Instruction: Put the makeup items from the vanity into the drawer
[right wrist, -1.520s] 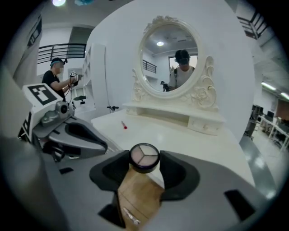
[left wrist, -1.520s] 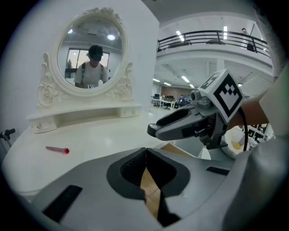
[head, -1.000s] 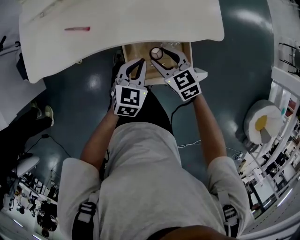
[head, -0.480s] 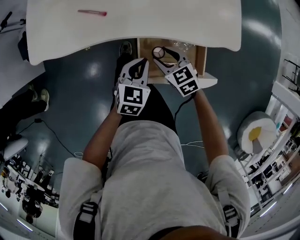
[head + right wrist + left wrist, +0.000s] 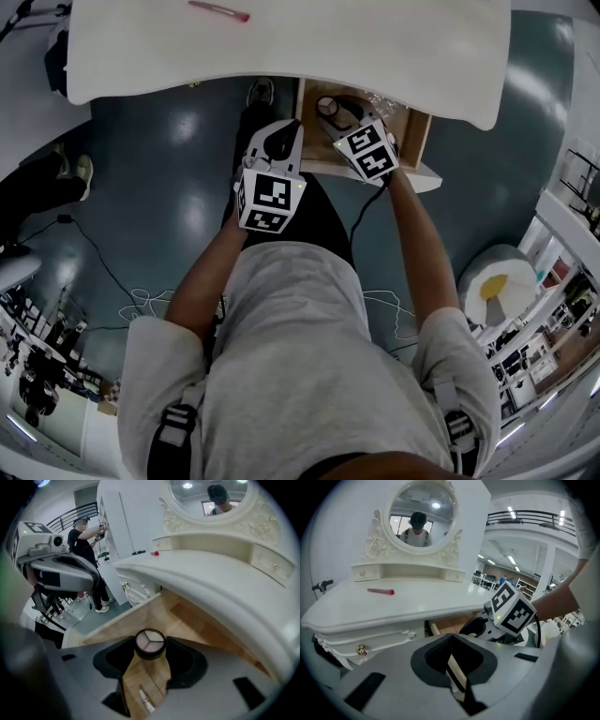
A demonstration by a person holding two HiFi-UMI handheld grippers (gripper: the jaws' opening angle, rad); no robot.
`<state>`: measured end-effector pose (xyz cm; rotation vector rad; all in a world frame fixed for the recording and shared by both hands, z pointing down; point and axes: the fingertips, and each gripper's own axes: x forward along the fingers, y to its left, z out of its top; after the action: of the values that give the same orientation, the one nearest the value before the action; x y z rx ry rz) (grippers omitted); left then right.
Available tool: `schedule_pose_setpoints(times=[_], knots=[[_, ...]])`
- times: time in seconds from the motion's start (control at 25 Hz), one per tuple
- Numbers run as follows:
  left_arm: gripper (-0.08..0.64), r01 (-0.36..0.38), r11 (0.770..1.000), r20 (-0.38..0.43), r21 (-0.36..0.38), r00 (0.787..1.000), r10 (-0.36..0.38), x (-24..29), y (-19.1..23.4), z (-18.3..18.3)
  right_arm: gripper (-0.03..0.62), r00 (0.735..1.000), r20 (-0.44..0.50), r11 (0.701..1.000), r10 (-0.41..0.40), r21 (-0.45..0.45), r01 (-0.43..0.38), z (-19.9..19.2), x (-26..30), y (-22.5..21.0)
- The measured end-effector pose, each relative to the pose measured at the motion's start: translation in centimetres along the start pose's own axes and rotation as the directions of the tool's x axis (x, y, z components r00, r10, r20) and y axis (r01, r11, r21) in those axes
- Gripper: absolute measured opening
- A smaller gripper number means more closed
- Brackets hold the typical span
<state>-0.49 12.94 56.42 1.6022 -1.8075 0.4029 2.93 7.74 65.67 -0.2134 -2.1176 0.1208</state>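
1 compact point(image 5: 150, 641), pinched in R gripper point(image 5: 150, 647)

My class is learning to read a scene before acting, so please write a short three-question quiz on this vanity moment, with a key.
1. What does the right gripper hold over the open drawer? A: a brush. B: a round eyeshadow compact. C: a comb.
2. True or false: the left gripper has its jaws wide apart.
3. Fill in: one makeup item lies on the vanity top, a slim ____ stick.
Key: 1 B. 2 False, they are shut. 3 Pink.
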Motion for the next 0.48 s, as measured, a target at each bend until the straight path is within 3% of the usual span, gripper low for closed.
schedule_pose_setpoints(times=[0.48], knots=[[0.006,-0.014,1.0,-0.016,-0.015,1.0,0.014,-0.4,0.9,-0.7,0.222,0.996,-0.086,0.999,0.004,-0.031,-0.007,-1.6,2.6,-0.2]])
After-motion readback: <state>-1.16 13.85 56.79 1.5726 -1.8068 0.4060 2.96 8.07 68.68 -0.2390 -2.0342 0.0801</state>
